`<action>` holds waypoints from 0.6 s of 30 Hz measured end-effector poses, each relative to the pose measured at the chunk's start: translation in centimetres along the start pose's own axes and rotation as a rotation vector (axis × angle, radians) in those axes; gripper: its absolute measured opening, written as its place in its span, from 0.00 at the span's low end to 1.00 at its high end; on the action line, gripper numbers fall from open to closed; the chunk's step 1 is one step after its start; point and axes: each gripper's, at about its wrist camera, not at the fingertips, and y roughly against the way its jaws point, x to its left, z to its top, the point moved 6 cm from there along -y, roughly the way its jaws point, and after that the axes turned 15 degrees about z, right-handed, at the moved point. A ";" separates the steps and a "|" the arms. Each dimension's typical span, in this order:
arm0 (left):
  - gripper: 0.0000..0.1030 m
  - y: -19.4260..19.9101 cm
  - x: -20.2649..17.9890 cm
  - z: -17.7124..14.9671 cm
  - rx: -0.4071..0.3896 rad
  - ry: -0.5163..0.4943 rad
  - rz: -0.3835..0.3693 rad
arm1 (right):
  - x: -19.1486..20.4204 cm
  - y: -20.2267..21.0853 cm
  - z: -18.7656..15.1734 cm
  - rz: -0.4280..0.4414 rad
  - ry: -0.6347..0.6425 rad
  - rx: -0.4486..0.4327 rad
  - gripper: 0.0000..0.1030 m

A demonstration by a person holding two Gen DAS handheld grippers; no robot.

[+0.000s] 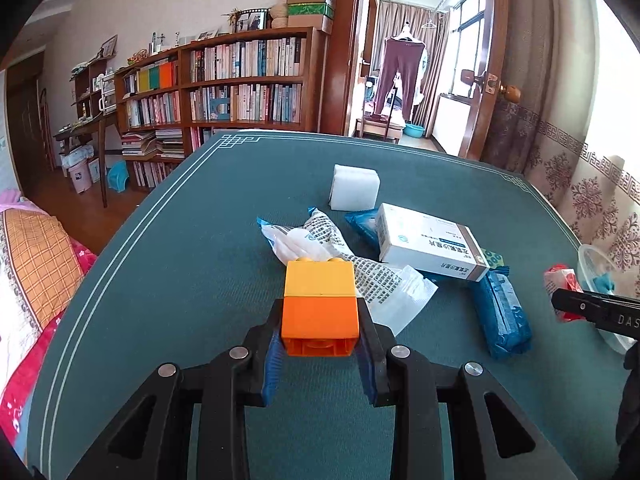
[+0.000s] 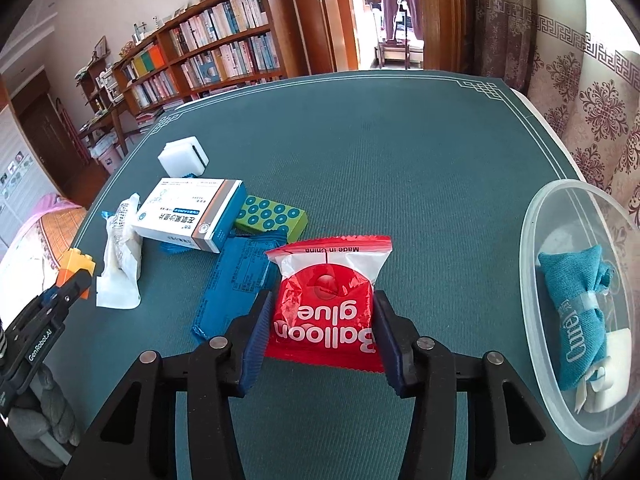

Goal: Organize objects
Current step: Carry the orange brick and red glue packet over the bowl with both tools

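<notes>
Orange-and-yellow block stack (image 1: pixel 319 307) clamped between left gripper (image 1: pixel 320 330) fingers; red balloon glue packet (image 2: pixel 326 304) squeezed between right gripper (image 2: pixel 323 334) fingers, clear bowl (image 2: pixel 536 300) to their right.

Green table mat (image 2: pixel 400 152), bearing: right gripper (image 2: pixel 324 320), pads closed on a red "Balloon glue" packet (image 2: pixel 326 300); blue wrapper (image 2: pixel 232 284) beside it; white medicine box (image 2: pixel 188 216); green dotted box (image 2: pixel 272 216); white foam block (image 2: pixel 182 156); clear plastic tub (image 2: pixel 536 280) (teal pouch (image 2: pixel 576 312) inside); left gripper (image 2: pixel 68 286) clamping an orange-yellow brick (image 2: pixel 76 268).
</notes>
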 end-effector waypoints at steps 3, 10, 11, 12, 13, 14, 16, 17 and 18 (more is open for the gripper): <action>0.32 0.8 -1.7 0.1 -0.005 -0.022 -0.028 | -0.5 1.7 0.0 -0.002 0.005 -0.016 0.49; 0.32 2.5 -6.6 0.3 -0.017 -0.098 -0.088 | -4.4 6.7 -0.1 -0.026 -0.051 -0.071 0.49; 0.32 2.7 -7.3 0.4 -0.017 -0.107 -0.099 | -5.2 7.4 -0.1 -0.033 -0.062 -0.081 0.49; 0.32 2.9 -8.0 0.4 -0.017 -0.116 -0.110 | -6.0 8.1 -0.1 -0.043 -0.073 -0.091 0.49; 0.32 3.1 -8.8 0.5 -0.018 -0.125 -0.120 | -6.8 8.8 -0.1 -0.055 -0.085 -0.102 0.49; 0.32 3.3 -9.6 0.5 -0.022 -0.136 -0.129 | -7.7 9.5 -0.1 -0.065 -0.097 -0.113 0.49; 0.32 3.7 -11.2 0.5 -0.028 -0.163 -0.143 | -9.5 10.9 -0.2 -0.086 -0.121 -0.133 0.49; 0.32 3.9 -12.0 0.4 -0.029 -0.178 -0.152 | -10.5 11.5 -0.3 -0.099 -0.136 -0.142 0.49; 0.32 4.1 -12.7 0.4 -0.030 -0.191 -0.160 | -11.3 12.1 -0.4 -0.109 -0.150 -0.150 0.49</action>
